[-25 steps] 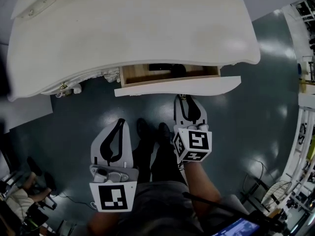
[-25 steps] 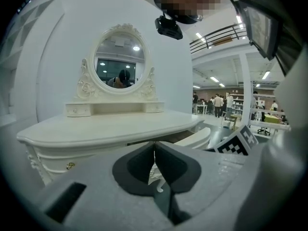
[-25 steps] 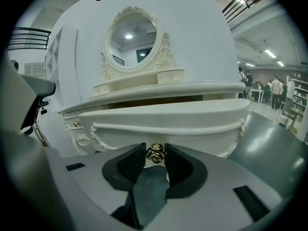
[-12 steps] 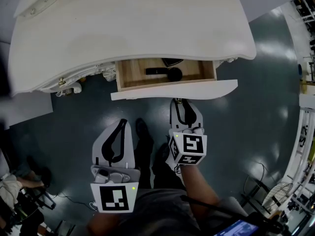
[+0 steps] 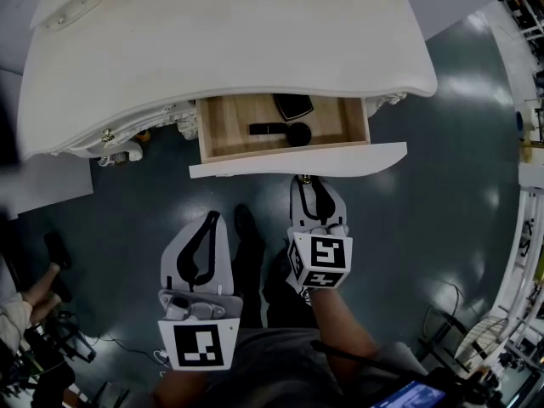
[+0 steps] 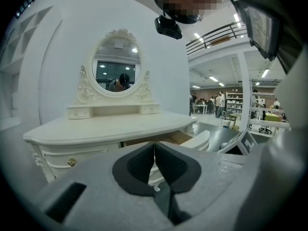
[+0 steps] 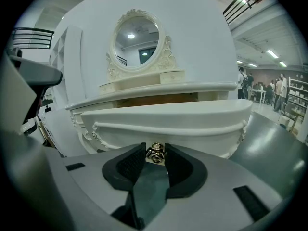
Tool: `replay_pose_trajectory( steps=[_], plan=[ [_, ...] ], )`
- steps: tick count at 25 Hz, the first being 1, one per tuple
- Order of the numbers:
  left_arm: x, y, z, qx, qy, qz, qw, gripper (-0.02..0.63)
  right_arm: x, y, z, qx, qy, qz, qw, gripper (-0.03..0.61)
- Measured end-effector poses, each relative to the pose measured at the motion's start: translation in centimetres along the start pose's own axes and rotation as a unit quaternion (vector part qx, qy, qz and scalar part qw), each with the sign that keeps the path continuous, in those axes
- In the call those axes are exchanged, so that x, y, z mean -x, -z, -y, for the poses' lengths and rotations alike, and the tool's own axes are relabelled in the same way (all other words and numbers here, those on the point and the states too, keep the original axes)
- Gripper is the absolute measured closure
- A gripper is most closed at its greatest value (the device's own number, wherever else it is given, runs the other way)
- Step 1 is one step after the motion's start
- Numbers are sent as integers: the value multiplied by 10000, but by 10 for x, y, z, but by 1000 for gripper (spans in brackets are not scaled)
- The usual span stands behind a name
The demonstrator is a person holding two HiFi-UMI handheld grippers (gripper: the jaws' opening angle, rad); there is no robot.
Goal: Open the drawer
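The drawer point(image 5: 289, 156) stood well out from under the dressing table's point(image 5: 221, 41) front edge, with its wooden floor and two dark items point(image 5: 280, 129) exposed, so the opening looked mostly done and little travel, if any, seemed left. The right gripper point(image 5: 306, 185) was clamped on the brass knob point(image 7: 155, 152) at the middle of the drawer front; the left gripper point(image 5: 209, 218) hung closed and empty, apart from it

Head view: overhead, looking steeply down on the white surface point(image 5: 221, 49) and the open drawer point(image 5: 229, 138). Left gripper view: low, further back, left of the drawer, facing the mirror point(image 6: 117, 64). Right gripper view: low, hard against the drawer front, knob point(image 7: 155, 153) centred. All three share the drawer.
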State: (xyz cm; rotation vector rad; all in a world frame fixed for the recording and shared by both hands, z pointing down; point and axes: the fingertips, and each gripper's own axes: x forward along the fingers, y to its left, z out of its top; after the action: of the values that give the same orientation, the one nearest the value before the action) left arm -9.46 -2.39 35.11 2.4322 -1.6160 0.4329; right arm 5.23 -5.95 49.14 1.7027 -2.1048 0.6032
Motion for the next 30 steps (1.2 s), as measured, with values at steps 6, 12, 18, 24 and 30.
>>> replay_pose_trajectory(
  steps=[6,12,18,24,30],
  plan=[
    [5,1,4,-43,1,-34,10000,597,7,6,-1,16,-16,-26,10000,454],
    [15,0,9,-14,-67,59,10000,597,16,12,-2,28,-38,-28,10000,454],
    [27,2,16,-56,-83,32,9999,597,26,18,-2,43,-57,-23,10000,454],
    [36,3,21,-50,-117,71,9999,597,35,24,-2,53,-77,-12,10000,454],
    [43,3,23,-45,-148,120,9998,597,42,28,-4,62,-77,-16,9999,454]
  ],
)
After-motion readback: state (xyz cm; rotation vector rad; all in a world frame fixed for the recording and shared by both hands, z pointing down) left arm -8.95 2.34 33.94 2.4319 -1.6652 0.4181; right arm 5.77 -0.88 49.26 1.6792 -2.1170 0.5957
